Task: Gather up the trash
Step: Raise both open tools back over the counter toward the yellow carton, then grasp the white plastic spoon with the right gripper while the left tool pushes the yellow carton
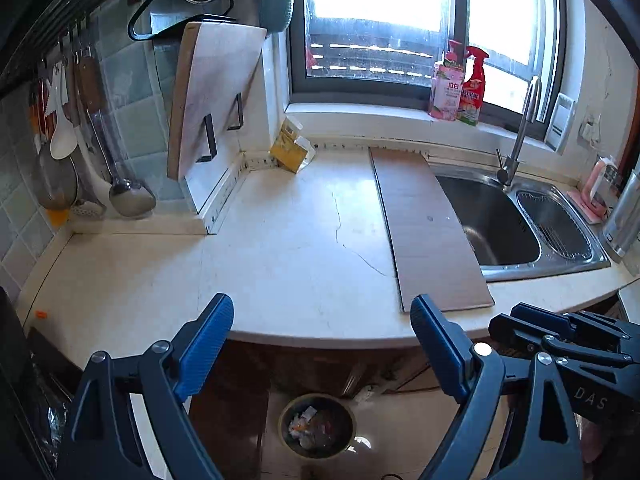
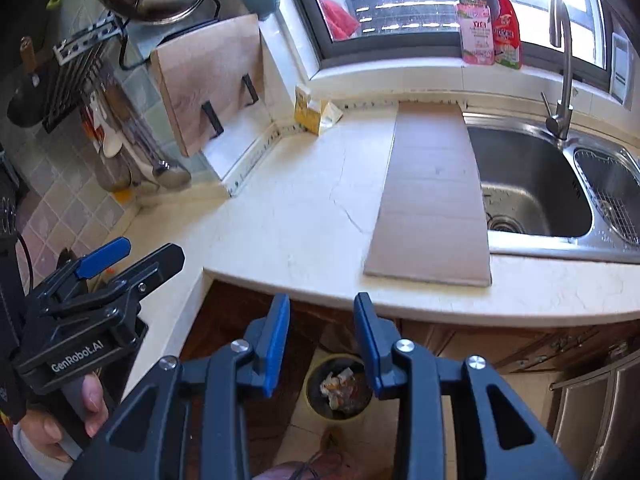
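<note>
Left wrist view: the white countertop (image 1: 280, 240) runs from the tiled wall to the steel sink (image 1: 500, 220), with a flat cardboard sheet (image 1: 428, 224) lying beside the basin. A yellow carton (image 1: 290, 148) stands in the back corner. On the floor below, the bin (image 1: 317, 426) holds the trash (image 1: 308, 424). Left gripper (image 1: 322, 344): jaws released wide, nothing between them. Right gripper (image 2: 322, 340): jaws partly apart, empty.

Pale cracked desk (image 1: 288, 248), brown flat board (image 1: 424, 224) lying at 3 o'clock beside the sink (image 1: 496, 224), yellow carton (image 1: 290, 148) at 12 o'clock, floor (image 1: 404, 428) below bearing a trash bin (image 1: 317, 426)
</note>
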`<state>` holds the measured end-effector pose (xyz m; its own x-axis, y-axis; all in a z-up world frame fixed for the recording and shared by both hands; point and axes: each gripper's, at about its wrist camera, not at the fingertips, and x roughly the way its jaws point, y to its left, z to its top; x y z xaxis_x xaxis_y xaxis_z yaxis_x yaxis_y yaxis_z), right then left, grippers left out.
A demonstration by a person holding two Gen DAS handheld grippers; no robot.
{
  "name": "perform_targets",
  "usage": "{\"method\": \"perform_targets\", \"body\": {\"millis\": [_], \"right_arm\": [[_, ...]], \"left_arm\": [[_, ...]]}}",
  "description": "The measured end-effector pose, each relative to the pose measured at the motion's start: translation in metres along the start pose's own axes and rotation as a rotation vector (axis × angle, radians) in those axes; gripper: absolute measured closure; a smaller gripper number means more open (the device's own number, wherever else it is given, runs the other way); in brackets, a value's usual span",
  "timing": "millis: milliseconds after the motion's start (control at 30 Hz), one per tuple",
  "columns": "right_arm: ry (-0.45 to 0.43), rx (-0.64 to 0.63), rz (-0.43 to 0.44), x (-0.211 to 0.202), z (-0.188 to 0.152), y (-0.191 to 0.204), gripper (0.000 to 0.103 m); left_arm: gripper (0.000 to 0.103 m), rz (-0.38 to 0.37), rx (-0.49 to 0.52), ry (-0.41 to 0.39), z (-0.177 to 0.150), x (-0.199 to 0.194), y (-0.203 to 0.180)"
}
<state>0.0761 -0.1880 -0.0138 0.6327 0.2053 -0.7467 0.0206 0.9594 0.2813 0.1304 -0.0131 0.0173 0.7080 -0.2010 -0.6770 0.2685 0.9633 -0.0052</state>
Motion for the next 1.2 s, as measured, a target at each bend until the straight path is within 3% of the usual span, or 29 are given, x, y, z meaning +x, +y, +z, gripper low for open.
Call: {"method": "perform_targets", "body": {"millis": [333,667,867,933,1100,1200], "right_arm": [[-0.064,0.061,-0.003,0.016,0.074,0.019,0.069],[-0.048,0.054,-0.010,0.065,0.159,0.023,0.069],[0.007,0.003,0.035,0.131,0.222,0.006,0.068],[0.032,-0.007,0.075,0.159,0.241,-0.003,0.061],[0.098,-0.041,0.149,0.237,0.274,-0.020,0.059],[0.105,-0.075,0.141,0.287,0.285,-0.026,0.059]], "left_arm": [[0.014,0.004,0.022,-0.036,0.068,0.034,0.031],[0.012,0.046,0.031,-0.065,0.107,0.080,0.055],[0.010,0.146,0.013,-0.065,0.129,0.135,0.051],[0.010,0.193,0.008,-0.056,0.138,0.155,0.050],[0.010,0.261,-0.027,-0.032,0.161,0.207,0.049],[0.011,0.275,-0.073,-0.025,0.172,0.238,0.053]]}}
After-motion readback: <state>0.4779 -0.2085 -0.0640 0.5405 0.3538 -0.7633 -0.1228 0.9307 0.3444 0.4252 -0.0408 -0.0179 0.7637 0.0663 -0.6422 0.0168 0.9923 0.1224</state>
